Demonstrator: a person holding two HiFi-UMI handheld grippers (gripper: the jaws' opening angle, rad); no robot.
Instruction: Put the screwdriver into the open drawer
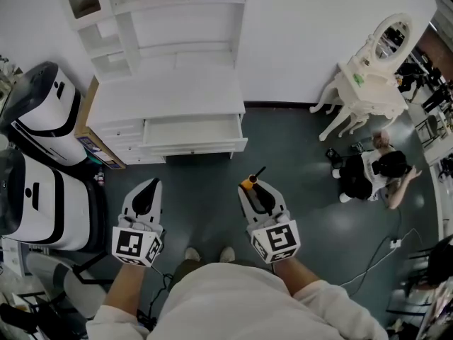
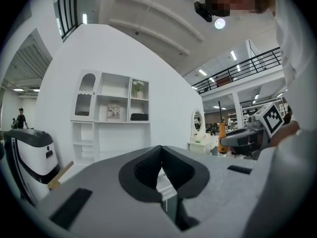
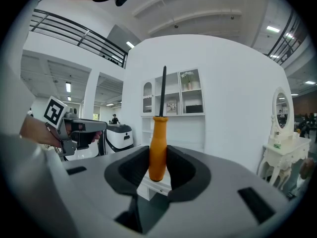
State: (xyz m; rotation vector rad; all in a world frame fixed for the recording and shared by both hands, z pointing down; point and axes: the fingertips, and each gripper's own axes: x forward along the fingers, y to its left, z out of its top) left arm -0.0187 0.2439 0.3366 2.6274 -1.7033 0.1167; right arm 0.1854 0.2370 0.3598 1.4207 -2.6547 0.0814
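1. Screwdriver: in the right gripper view we are seeing its orange handle standing upright between the pads of the right tongs. The pads are pressing on it from both sides, and the black shaft is pointing up.
2. The head view is showing us only the handle's top and the shaft poking out ahead of those tongs, well apart from the open drawer of the white desk.
3. In the left gripper view we are finding the left tongs closed tip to tip, with nothing between them.
4. The head view is also giving us a person sitting on the floor near a white vanity.
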